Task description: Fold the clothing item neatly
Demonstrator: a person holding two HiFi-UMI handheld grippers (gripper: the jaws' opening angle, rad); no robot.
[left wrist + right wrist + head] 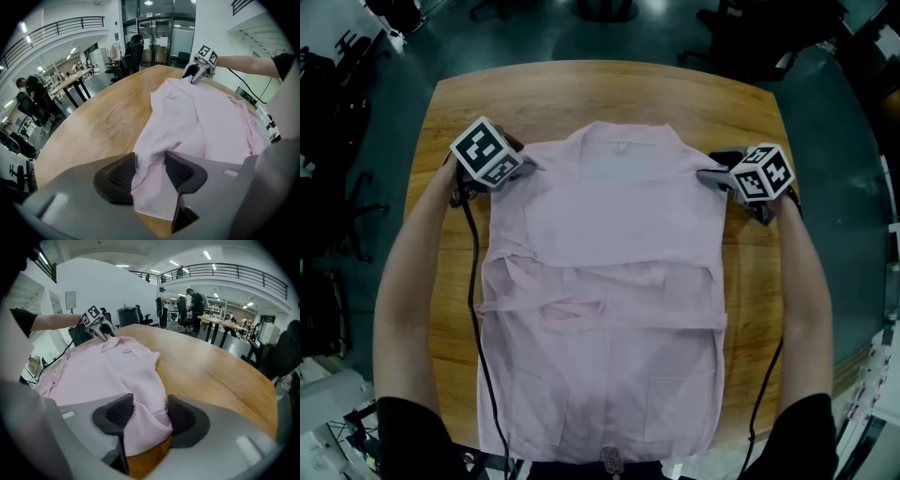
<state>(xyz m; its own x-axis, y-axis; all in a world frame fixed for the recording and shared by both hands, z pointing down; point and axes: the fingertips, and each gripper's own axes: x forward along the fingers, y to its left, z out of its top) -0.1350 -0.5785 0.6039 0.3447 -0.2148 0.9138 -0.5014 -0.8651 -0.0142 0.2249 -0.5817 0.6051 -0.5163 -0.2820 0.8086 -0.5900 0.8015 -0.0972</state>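
A pale pink shirt [605,281] lies flat on the round wooden table [581,89], collar at the far side, with its lower part folded up in a band across the middle. My left gripper [525,167] rests at the shirt's far left shoulder corner and my right gripper [705,175] at the far right one. In the left gripper view a fold of the pink shirt [154,187] sits loosely between the spread jaws of the left gripper [150,171]. In the right gripper view the shoulder corner of the shirt [140,427] lies slack between the wide jaws of the right gripper [149,413].
Bare wood borders the shirt on the left [441,281] and right [755,309]. Black cables [474,309] run along the table from each gripper. Office chairs [750,37] and desks stand on the dark floor around the table; people are far in the background.
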